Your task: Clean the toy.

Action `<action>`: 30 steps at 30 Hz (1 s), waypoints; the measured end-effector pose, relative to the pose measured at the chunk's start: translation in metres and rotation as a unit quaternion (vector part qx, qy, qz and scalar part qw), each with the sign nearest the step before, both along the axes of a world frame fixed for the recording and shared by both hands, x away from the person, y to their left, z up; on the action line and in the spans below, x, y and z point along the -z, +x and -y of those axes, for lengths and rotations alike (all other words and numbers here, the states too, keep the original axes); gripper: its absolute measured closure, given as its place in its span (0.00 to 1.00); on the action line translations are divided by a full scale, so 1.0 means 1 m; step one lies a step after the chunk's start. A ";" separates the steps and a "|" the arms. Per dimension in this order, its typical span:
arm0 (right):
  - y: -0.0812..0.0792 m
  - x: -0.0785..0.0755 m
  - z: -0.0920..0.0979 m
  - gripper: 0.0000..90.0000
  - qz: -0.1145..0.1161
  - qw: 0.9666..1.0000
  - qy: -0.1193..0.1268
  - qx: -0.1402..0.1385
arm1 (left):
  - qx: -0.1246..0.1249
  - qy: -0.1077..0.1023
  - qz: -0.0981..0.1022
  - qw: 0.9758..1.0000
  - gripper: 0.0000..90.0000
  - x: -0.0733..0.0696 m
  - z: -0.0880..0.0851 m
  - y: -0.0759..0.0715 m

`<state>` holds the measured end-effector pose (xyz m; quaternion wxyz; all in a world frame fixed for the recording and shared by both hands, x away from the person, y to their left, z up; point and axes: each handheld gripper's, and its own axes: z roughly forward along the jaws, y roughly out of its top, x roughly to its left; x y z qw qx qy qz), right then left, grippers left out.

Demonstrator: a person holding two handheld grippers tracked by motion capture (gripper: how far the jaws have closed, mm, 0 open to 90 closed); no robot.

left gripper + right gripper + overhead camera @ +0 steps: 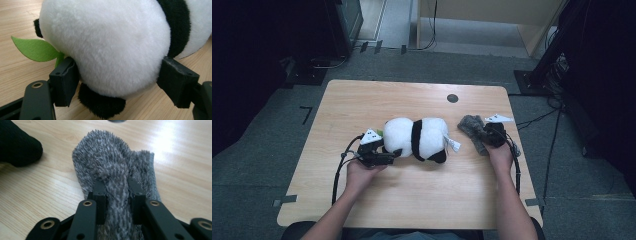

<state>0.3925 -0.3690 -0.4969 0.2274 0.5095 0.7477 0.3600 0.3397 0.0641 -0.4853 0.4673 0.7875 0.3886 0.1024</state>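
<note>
High view: your left gripper point(388, 156) sits at the left end of the plush panda point(417, 138), which lies on its side near the middle of the wooden table point(362, 100). Your right gripper point(483, 134) is to the right of the panda, well clear of it, on the grey fuzzy sock point(472, 127). A white tag point(453, 144) sticks out from the panda's right end, toward the sock.

In the left gripper view, your jaws stand wide, one on each side of the panda's point(110, 42) round white body. The left pad point(65, 78) lies against the fur beside a green felt leaf point(36, 48); the right pad point(176, 81) is at the fur's edge, and you cannot tell from here whether it presses in. A black paw point(101, 105) pokes out below, between the jaws.

In the right gripper view, your jaws are drawn in narrow and pinch a raised fold of the sock point(115, 170), bunching the fabric between the pads point(100, 192). The rest of the sock lies flat on the table point(180, 157). A black part of the panda point(17, 145) shows to the left of the sock, apart from it.
</note>
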 end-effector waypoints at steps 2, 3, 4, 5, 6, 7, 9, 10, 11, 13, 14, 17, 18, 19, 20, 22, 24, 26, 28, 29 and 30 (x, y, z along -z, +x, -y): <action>-0.001 -0.005 -0.001 0.83 0.005 1.000 0.006 -0.003 | 0.000 0.000 0.000 1.000 0.25 0.000 0.000 0.000; -0.001 -0.008 -0.001 0.83 0.007 1.000 0.010 -0.003 | 0.000 0.001 -0.001 1.000 0.25 0.000 0.000 0.000; -0.002 -0.012 -0.002 0.83 0.011 1.000 0.018 -0.004 | -0.001 0.000 -0.001 1.000 0.25 0.000 0.000 0.000; -0.003 -0.014 -0.003 0.83 0.014 1.000 0.019 -0.005 | -0.001 0.000 0.000 1.000 0.25 0.000 0.000 0.000; -0.003 -0.017 -0.005 0.83 0.016 1.000 0.020 -0.004 | -0.001 -0.001 -0.001 1.000 0.25 0.000 0.000 0.000; -0.004 -0.020 -0.006 0.83 0.021 1.000 0.021 -0.008 | -0.001 -0.001 0.000 1.000 0.25 0.000 0.000 0.000; -0.006 -0.025 -0.010 0.83 0.030 0.999 0.021 -0.012 | -0.001 -0.001 -0.001 1.000 0.25 0.000 0.000 0.000; -0.007 -0.027 -0.012 0.83 0.035 0.999 0.024 -0.014 | -0.001 -0.001 0.000 1.000 0.25 0.000 0.000 0.000; -0.007 -0.029 -0.014 0.83 0.037 0.999 0.027 -0.016 | -0.001 -0.001 0.000 1.000 0.25 0.000 0.000 0.000; -0.009 -0.035 -0.017 0.83 0.041 0.998 0.034 -0.017 | -0.001 -0.001 0.000 1.000 0.25 0.000 0.000 0.000; -0.009 -0.038 -0.019 0.83 0.044 0.998 0.036 -0.019 | -0.001 -0.001 0.000 1.000 0.25 0.000 0.000 0.000; -0.012 -0.049 -0.026 0.83 0.052 0.997 0.044 -0.025 | -0.003 -0.001 0.000 1.000 0.25 0.000 0.000 0.000; -0.013 -0.053 -0.028 0.83 0.055 0.997 0.047 -0.030 | -0.003 0.000 0.001 1.000 0.25 0.000 0.001 0.000; -0.015 -0.058 -0.031 0.83 0.054 0.997 0.049 -0.033 | -0.004 0.000 0.002 1.000 0.26 0.000 0.001 -0.001; -0.016 -0.062 -0.033 0.83 0.055 0.996 0.052 -0.040 | -0.005 0.000 0.003 1.000 0.27 0.000 0.001 -0.001; -0.019 -0.070 -0.038 0.83 0.059 0.996 0.045 -0.046 | -0.005 -0.001 0.003 1.000 0.28 0.000 0.001 -0.001; -0.020 -0.078 -0.042 0.83 0.058 0.996 0.041 -0.052 | -0.005 -0.002 0.002 1.000 0.29 -0.001 0.001 -0.001; -0.022 -0.086 -0.043 0.83 0.058 0.996 0.045 -0.055 | -0.004 -0.002 0.003 1.000 0.30 0.000 0.001 -0.001; -0.023 -0.094 -0.044 0.83 0.062 0.995 0.052 -0.057 | -0.005 -0.001 0.004 1.000 0.31 0.000 0.001 0.000; -0.023 -0.096 -0.044 0.83 0.063 0.995 0.054 -0.057 | -0.006 -0.001 0.003 1.000 0.31 -0.001 0.001 -0.001; -0.023 -0.100 -0.044 0.83 0.064 0.994 0.060 -0.059 | -0.006 0.000 0.004 1.000 0.31 0.000 0.001 -0.001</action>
